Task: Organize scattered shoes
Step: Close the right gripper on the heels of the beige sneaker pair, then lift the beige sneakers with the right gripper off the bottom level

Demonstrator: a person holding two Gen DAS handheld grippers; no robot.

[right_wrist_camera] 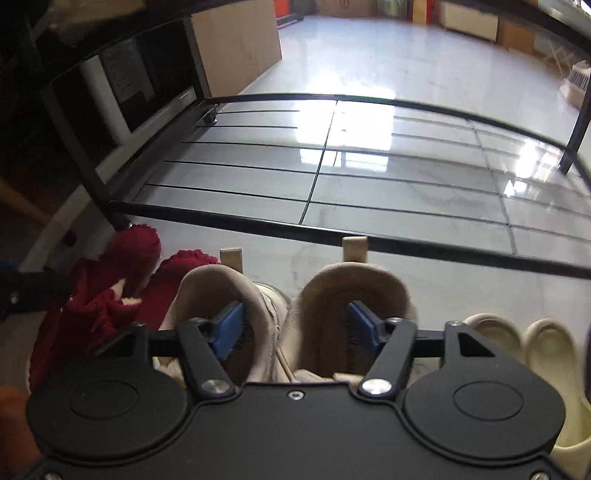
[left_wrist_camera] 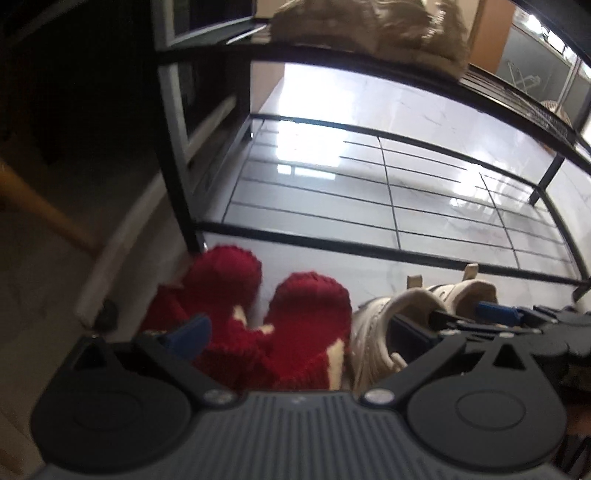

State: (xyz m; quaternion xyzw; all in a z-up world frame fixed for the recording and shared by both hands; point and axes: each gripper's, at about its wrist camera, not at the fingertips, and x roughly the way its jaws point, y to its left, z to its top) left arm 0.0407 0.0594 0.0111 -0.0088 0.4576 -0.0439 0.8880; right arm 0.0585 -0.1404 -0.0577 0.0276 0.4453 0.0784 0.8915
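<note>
1. The pair of beige sneakers (right_wrist_camera: pixel 295 317) stands on the glossy tiled floor (right_wrist_camera: pixel 406 66) just in front of the black wire shoe rack (right_wrist_camera: pixel 332 229), heels with pull tabs pointing toward its lowest front bar
2. The right gripper (right_wrist_camera: pixel 295 325) has one blue pad (right_wrist_camera: pixel 227 328) inside the left sneaker's opening and the other inside the right sneaker's opening; its jaws are spread wide, with the two inner collar walls between them, and a firm grip cannot be confirmed
3. The pair of red knitted slippers (left_wrist_camera: pixel 266 314) sits just left of the sneakers, touching each other, cream lining showing
4. The left gripper (left_wrist_camera: pixel 295 332) hangs over the slippers with jaws wide apart, one blue pad (left_wrist_camera: pixel 192 334) beside the left slipper, the other side hidden
5. A pair of pale cream slippers (right_wrist_camera: pixel 524 339) lies right of the sneakers
6. A blurred tan shoe (left_wrist_camera: pixel 369 33) rests on an upper rack shelf
</note>
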